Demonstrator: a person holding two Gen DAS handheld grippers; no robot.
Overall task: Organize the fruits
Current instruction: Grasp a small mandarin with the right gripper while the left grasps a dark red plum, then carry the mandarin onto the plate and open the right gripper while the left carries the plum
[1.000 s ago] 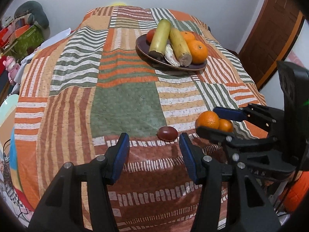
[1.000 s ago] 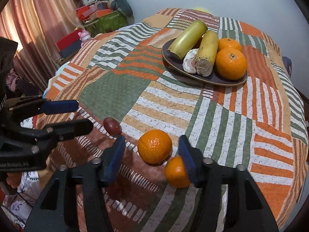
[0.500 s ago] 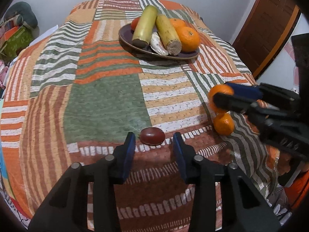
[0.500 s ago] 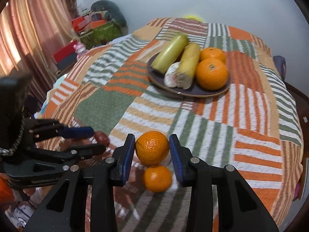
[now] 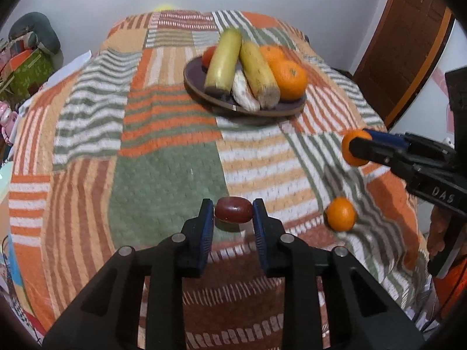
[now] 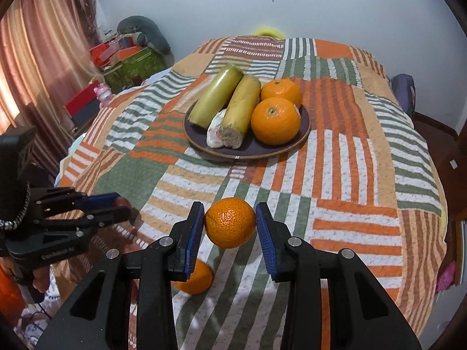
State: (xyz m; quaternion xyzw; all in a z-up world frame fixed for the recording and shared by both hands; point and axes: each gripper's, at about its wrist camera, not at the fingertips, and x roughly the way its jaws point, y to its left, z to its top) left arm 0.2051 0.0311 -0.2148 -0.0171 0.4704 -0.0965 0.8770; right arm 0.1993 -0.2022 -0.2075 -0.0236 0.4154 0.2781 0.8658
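My left gripper is shut on a dark red oval fruit and holds it just above the patchwork cloth. My right gripper is shut on an orange lifted clear of the table; the orange also shows in the left wrist view. A smaller orange lies on the cloth at the right, partly hidden below my right fingers. A dark plate farther back holds two long yellow-green fruits, a pale one and two oranges.
The table's cloth drops off at the near and right edges. Boxes, a pink toy and a curtain stand at the left. A brown door is at the right. A wall lies behind the table.
My left gripper closed on the dark red fruit and raised it slightly. My right gripper closed on the larger orange and lifted it off the cloth.
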